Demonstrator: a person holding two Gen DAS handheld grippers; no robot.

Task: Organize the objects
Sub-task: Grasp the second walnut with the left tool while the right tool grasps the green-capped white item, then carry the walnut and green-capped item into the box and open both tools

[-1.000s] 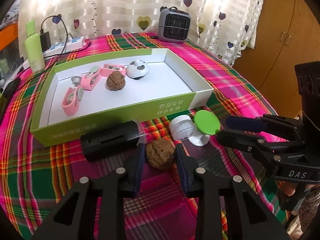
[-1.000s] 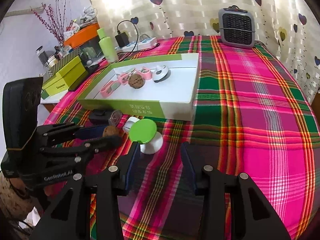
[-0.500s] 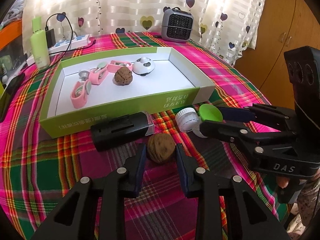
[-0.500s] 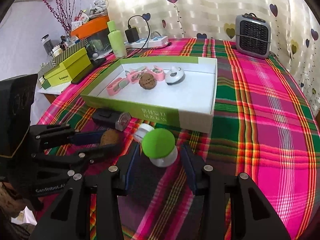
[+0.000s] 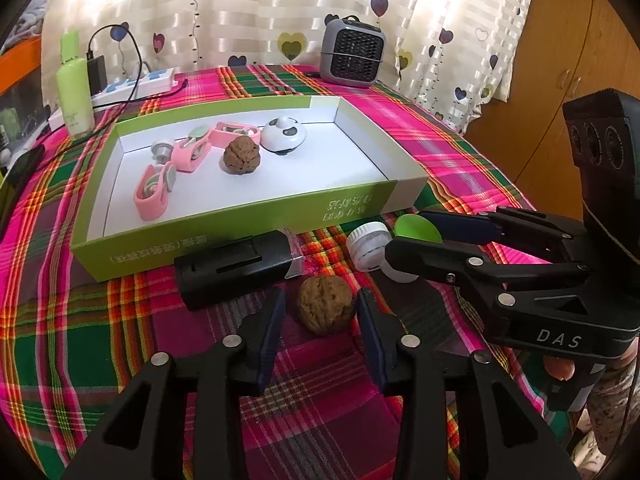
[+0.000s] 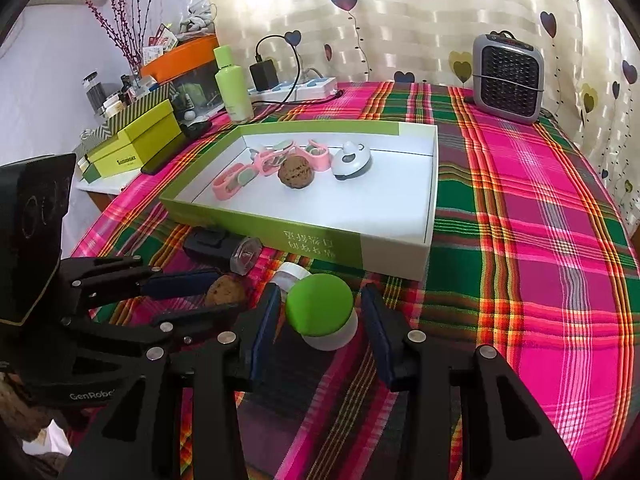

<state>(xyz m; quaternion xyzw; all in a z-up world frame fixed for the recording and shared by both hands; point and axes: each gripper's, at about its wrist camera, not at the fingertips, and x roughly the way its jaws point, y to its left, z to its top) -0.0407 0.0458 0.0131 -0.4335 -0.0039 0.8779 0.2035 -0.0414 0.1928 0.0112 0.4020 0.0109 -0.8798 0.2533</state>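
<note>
1. Bracketing two targets at once: the left tool (image 5: 320, 316) stands wide around the walnut (image 5: 326, 310), pads not touching it.
2. Risk: the round walnut could squirt sideways if one pad lands first.
3. The right tool (image 6: 320, 320) gapes around the green-capped jar (image 6: 322, 314); the tools sit close and could collide.
4. Both things rest on the surface, just before the tray (image 5: 248, 220).

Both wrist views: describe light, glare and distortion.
Left wrist view: sunlit backlight blows out the heart-print curtain; the fisheye bows the green-and-white cardboard box; corners are vignetted black. Right wrist view: the same curtain glare; the pink plaid tablecloth curves.
</note>
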